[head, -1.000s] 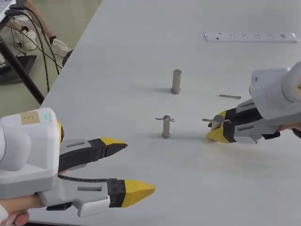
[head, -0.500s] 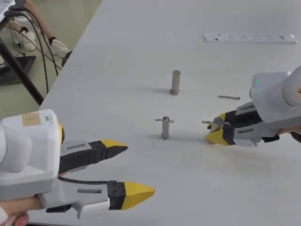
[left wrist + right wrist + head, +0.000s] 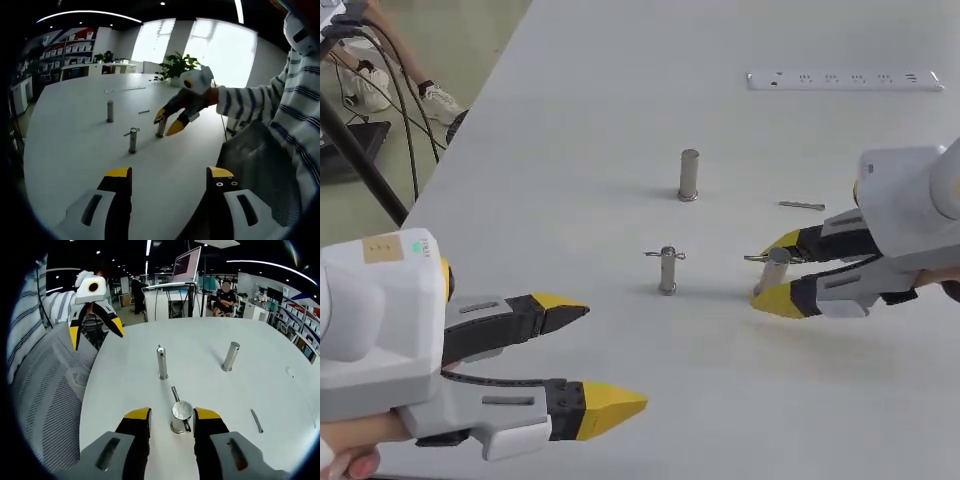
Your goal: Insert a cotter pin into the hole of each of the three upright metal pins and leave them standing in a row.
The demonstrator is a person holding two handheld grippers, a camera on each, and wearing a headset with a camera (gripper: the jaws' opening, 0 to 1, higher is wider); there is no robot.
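Note:
Three metal pins stand upright on the white table (image 3: 570, 120). The far pin (image 3: 689, 175) has no cotter pin through it. A cotter pin runs through the head of the middle pin (image 3: 667, 270). The near pin (image 3: 776, 266) also carries a cotter pin and stands between the jaws of my right gripper (image 3: 771, 270), which is open around it with a small gap on each side, as the right gripper view shows (image 3: 172, 414). A loose cotter pin (image 3: 802, 205) lies flat beyond that gripper. My left gripper (image 3: 616, 356) hovers open and holds nothing, at the near left.
A white power strip (image 3: 845, 79) lies at the far right of the table. The table's left edge runs diagonally, with black cables and a stand (image 3: 365, 110) on the floor beyond it. A person in a striped sleeve (image 3: 260, 105) holds the right gripper.
My right gripper's jaws have spread apart and let go of the near pin, which stays standing. The left gripper has not moved.

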